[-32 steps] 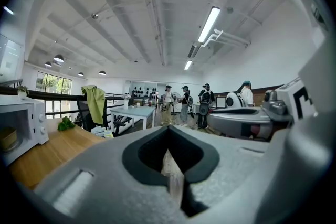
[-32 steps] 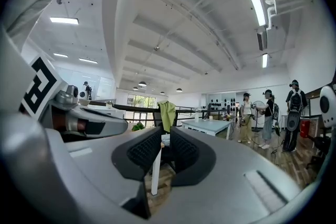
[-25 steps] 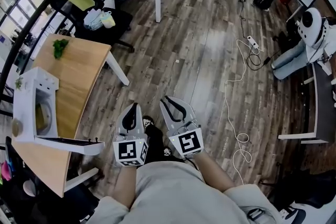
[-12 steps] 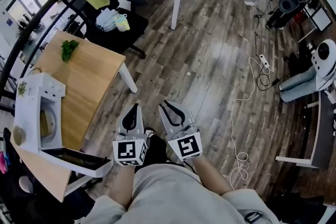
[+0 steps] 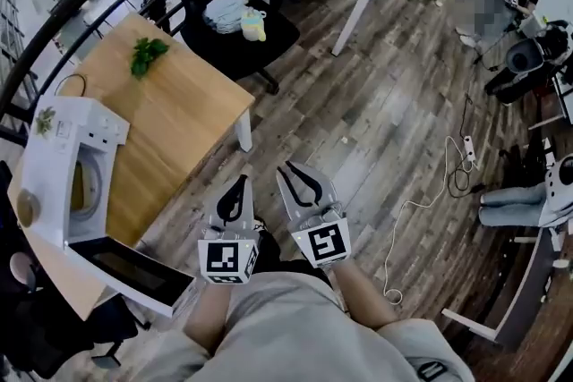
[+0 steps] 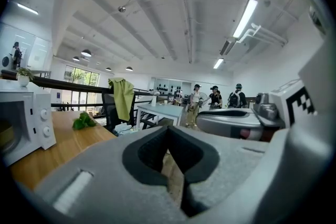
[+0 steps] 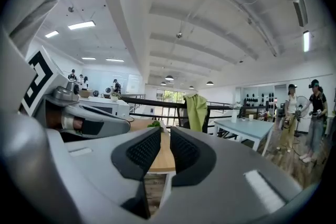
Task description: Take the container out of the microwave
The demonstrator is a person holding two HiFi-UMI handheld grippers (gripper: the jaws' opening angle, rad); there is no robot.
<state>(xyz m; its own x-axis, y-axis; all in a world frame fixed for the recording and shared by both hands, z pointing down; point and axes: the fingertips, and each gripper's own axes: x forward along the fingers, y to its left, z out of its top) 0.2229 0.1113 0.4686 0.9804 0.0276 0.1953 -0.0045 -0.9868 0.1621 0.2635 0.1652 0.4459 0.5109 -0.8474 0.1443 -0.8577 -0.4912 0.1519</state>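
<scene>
Both empty and carried level short of the worktop (image 5: pixel 175 116): left tool (image 5: pixel 240 182) pressed together, right tool (image 5: pixel 288 168) slightly spread, since the container (image 5: pixel 79 190) in the open microwave (image 5: pixel 58 152) looks out of reach.

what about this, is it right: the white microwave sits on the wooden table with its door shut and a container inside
Not quite. The microwave does sit on the wooden table with a container inside, but its door is open, not shut. The head view shows the door swung out from the front.
</scene>
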